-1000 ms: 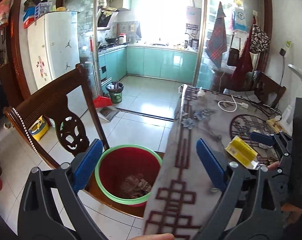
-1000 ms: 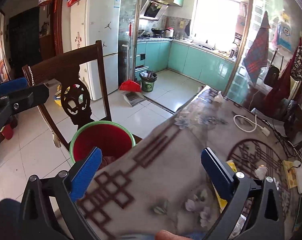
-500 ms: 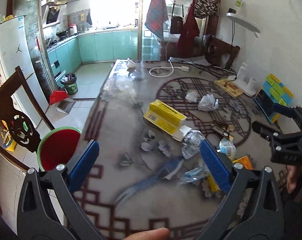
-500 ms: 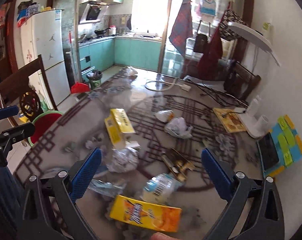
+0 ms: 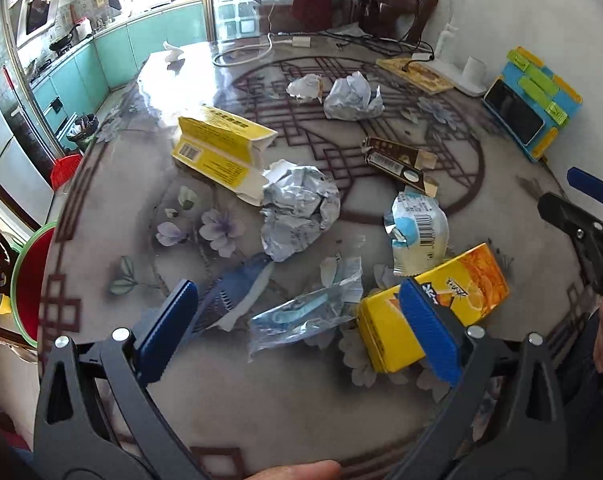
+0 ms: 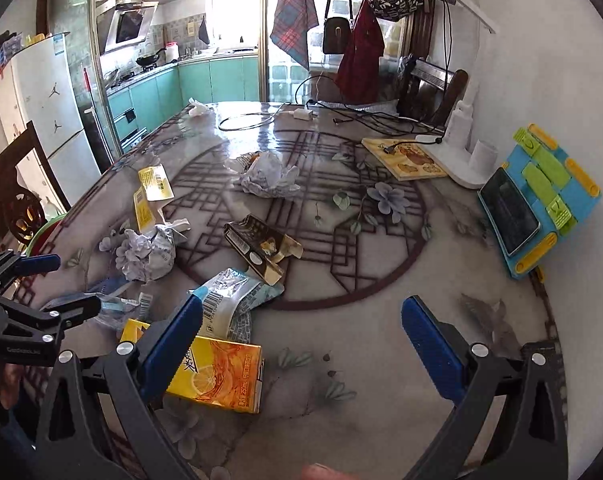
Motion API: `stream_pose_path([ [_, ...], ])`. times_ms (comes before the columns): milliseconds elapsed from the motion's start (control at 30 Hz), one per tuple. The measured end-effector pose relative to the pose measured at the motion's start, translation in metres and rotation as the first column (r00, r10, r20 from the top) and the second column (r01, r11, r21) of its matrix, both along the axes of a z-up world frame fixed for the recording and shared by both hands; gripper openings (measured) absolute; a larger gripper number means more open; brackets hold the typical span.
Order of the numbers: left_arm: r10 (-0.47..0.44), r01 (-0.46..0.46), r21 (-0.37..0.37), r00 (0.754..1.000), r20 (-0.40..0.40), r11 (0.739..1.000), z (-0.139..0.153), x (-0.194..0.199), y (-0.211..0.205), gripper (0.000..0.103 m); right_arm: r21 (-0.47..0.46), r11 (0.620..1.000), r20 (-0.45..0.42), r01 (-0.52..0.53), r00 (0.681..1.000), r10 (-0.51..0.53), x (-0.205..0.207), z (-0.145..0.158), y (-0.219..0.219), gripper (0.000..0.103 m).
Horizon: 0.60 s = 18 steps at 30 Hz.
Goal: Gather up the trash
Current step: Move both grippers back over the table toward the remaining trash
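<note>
Glossy grey tabletop (image 5: 301, 412) with a dark lattice and flower pattern carries scattered litter, and a teal kitchen shows beyond. Both the left gripper (image 5: 297, 332) and the right gripper (image 6: 301, 340) hover over the near edge with jaws spread wide, holding nothing. An orange-and-yellow rectangular drink carton (image 5: 433, 312) lies flat just beside the left gripper's right finger, its long axis running from near-left to far-right. A crumpled clear plastic wrapper (image 5: 305, 316) lies between the left fingers. A red bin with a green rim (image 5: 29, 280) stands off the table's left edge.
</note>
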<state>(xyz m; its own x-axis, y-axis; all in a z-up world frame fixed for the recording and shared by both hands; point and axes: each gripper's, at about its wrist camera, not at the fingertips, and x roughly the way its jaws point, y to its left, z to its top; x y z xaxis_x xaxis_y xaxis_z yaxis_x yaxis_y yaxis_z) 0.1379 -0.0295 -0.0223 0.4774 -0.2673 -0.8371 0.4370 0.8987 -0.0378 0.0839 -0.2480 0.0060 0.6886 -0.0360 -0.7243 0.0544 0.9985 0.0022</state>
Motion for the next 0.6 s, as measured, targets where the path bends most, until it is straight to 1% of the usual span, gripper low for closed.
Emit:
stream_pose_path([
  [133,0.001,0.001,0.06,1.0,-0.029,0.998,-0.021,0.012,-0.023,0.098,-0.006,1.0,0.012,-0.011,1.0,0.011,-0.002,-0.002,-0.001,0.097],
  [233,0.014,-0.01,0.082,0.999,-0.042,0.997,-0.03,0.019,-0.032,0.098,-0.001,1.0,0.02,-0.007,1.0,0.007,-0.003,-0.001,-0.006,0.097],
  [333,0.036,-0.029,0.082,0.996,-0.08,0.996,-0.038,0.025,-0.033,0.091,0.011,1.0,0.017,0.004,1.0,-0.004,-0.004,-0.002,-0.012,0.097],
  [400,0.045,-0.036,0.098,0.994,-0.095,0.995,-0.041,0.027,-0.031,0.08,0.019,1.0,0.013,0.005,1.0,-0.005,-0.004,-0.004,-0.014,0.097],
  [533,0.055,-0.042,0.104,0.99,-0.131,0.994,-0.049,0.029,-0.026,0.072,0.027,1.0,0.012,0.0,1.0,0.0,-0.004,-0.005,-0.014,0.097],
  [600,0.05,-0.038,0.086,0.989,-0.141,0.996,-0.051,0.027,-0.023,0.062,0.03,1.0,0.013,-0.005,1.0,0.005,-0.004,-0.005,-0.013,0.097],
])
